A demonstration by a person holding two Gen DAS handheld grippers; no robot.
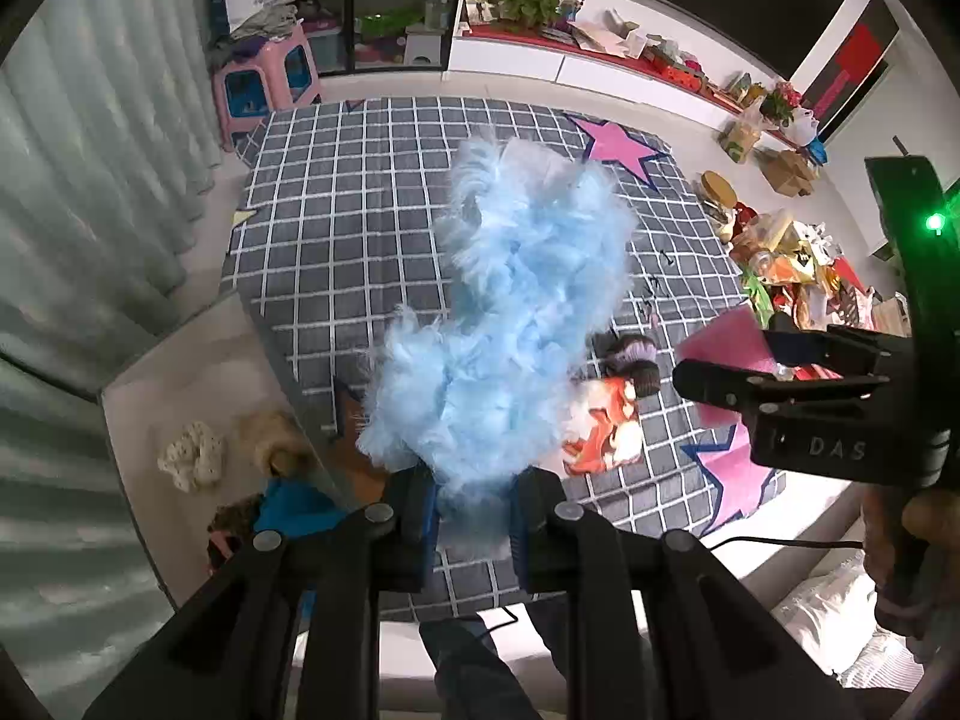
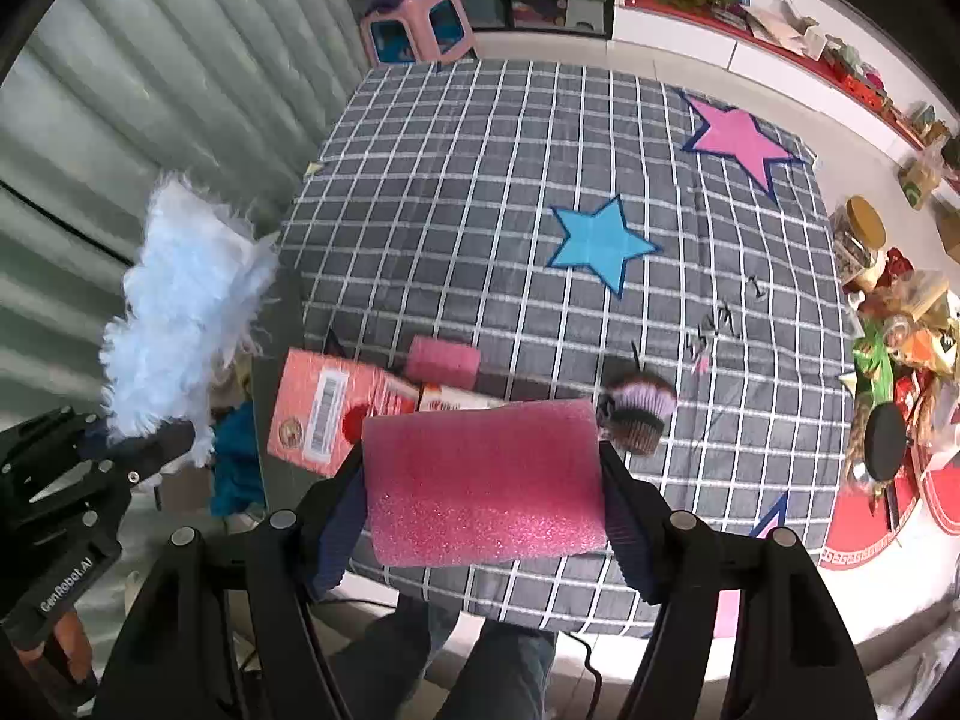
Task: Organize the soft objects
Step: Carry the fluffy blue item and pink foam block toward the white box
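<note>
My left gripper is shut on a fluffy light-blue plush piece and holds it up over the left edge of the checked mat; it also shows in the right wrist view. My right gripper is shut on a pink foam block, held above the mat's near edge; the foam block shows at the right of the left wrist view. On the mat lie a smaller pink foam piece, an orange carton and a purple-brown hair scrunchie.
A clear bin at the mat's left holds a cream knit piece, a tan fluffy item and blue fabric. A pink stool stands beyond the mat. Cluttered packets line the right floor. Curtains hang at the left.
</note>
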